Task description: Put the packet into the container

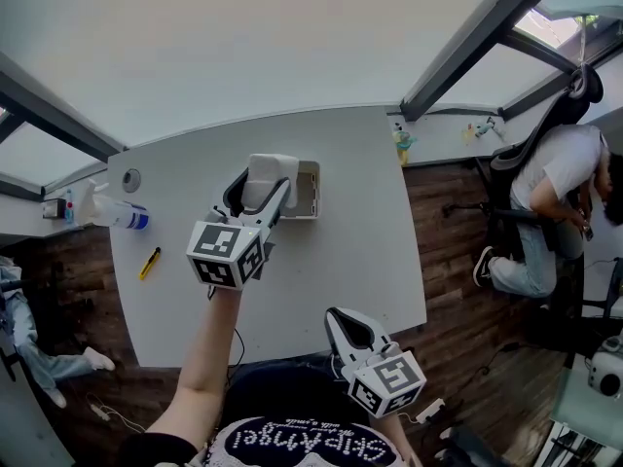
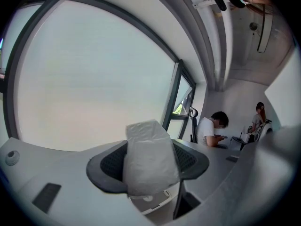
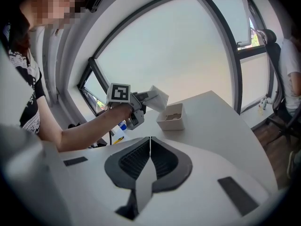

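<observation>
My left gripper (image 1: 255,191) is shut on a white packet (image 1: 270,178), held in the air just left of and above the white open container (image 1: 308,191) on the table. In the left gripper view the packet (image 2: 149,158) fills the space between the jaws, and the container's rim (image 2: 153,205) shows just below it. The right gripper view shows the packet (image 3: 157,98) held next to the container (image 3: 171,117), which has something brownish inside. My right gripper (image 1: 343,327) hangs at the table's near edge, jaws shut with nothing between them.
On the white table (image 1: 341,261) lie a yellow utility knife (image 1: 149,263) and a spray bottle (image 1: 115,212) at the left. A small figure (image 1: 403,145) stands at the far right corner. A seated person (image 1: 555,207) is on an office chair to the right.
</observation>
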Motion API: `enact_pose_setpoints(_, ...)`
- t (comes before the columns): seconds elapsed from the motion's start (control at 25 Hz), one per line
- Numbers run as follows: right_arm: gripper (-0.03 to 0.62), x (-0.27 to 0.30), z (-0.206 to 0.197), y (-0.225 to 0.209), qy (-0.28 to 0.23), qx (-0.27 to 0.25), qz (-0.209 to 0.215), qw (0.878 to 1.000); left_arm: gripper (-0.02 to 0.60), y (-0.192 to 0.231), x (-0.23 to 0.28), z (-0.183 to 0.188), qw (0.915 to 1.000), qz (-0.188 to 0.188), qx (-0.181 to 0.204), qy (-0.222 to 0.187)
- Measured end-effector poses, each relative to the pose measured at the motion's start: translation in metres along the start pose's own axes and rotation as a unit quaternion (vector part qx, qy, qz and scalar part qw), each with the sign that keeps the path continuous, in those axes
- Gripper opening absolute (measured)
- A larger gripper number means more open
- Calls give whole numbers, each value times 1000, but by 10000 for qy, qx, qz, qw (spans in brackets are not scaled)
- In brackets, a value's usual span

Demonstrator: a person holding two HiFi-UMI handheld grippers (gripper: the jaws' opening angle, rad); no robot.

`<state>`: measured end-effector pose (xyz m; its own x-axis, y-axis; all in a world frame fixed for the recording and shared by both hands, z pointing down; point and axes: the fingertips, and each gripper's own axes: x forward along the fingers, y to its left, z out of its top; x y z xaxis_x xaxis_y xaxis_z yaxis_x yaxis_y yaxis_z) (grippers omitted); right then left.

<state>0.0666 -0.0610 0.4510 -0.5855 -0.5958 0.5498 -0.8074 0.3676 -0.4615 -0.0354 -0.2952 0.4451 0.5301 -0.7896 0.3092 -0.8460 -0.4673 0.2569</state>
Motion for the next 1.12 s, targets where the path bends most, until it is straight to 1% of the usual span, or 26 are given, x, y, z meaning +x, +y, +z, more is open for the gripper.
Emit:
enact_pose_setpoints(0.4,15,5,1,-2,59,45,26,10000,278,4,9,-12,9999,48,9,165)
enact_pose_setpoints(0.76,16,6,0,-2,81,72,38,9999,278,6,19,-35,9986,92,27,524)
enact_pose_setpoints(1.12,15,8,0,-3,68,87,31,9999,278,5,27,-53,9969,94,70,775)
